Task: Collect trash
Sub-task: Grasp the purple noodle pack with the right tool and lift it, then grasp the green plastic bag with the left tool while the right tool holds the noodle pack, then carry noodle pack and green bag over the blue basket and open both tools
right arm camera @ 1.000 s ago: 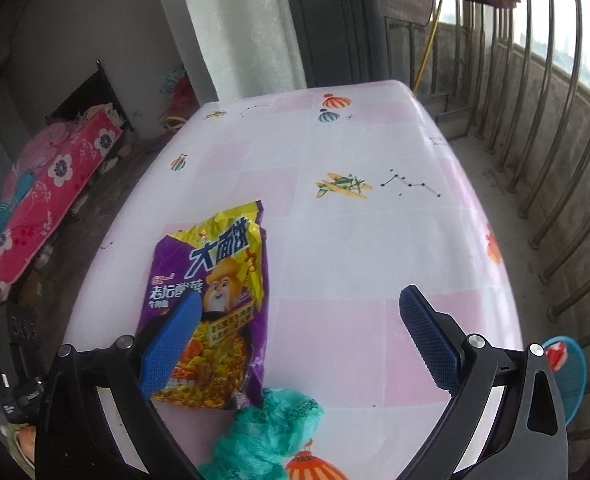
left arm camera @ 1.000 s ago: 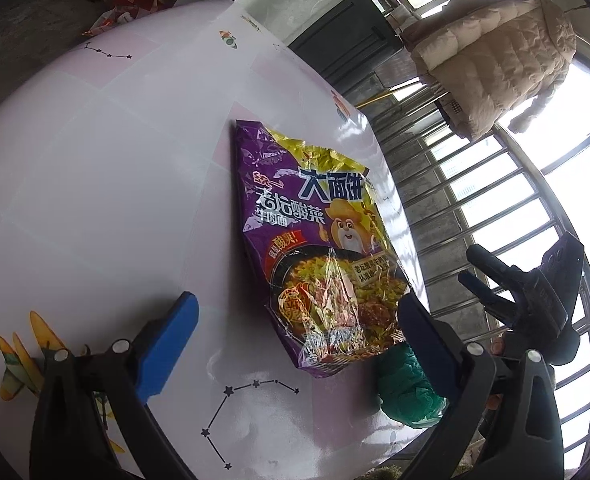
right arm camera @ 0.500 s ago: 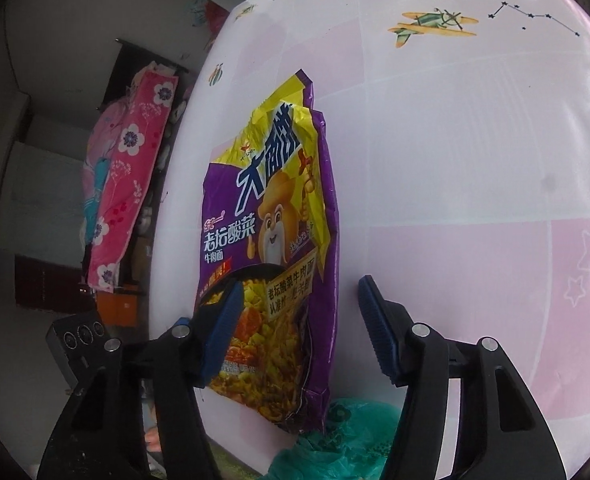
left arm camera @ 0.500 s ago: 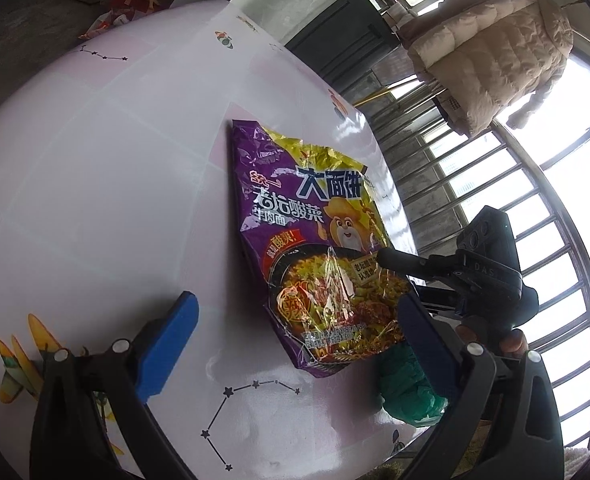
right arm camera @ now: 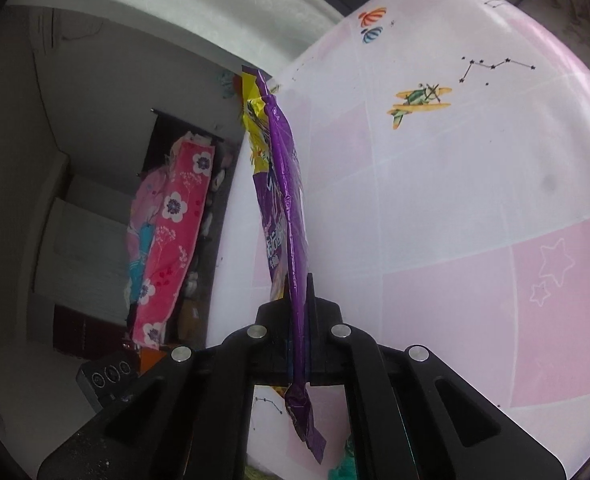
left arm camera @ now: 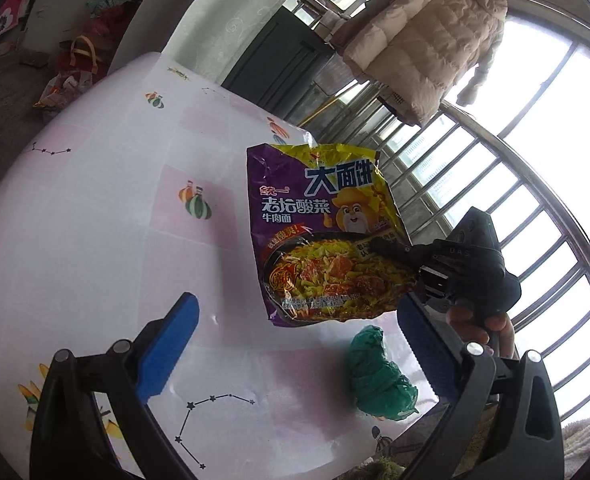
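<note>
The noodle wrapper (right arm camera: 285,216) is being pinched at its side edge by the right gripper (right arm camera: 301,344), whose jaws have just been closing, above the table (right arm camera: 435,208). It is looking light, crinkly and slippery (an empty foil, probably). The left gripper (left arm camera: 295,344) is being kept spread.

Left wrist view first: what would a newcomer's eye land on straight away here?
The purple instant noodle packet, lifted over the pink-and-white tablecloth with the right gripper pinching its right edge. Below it, near the table's edge, lies a crumpled green plastic bag. In the right wrist view the packet stands edge-on, clamped between shut jaws.
</note>
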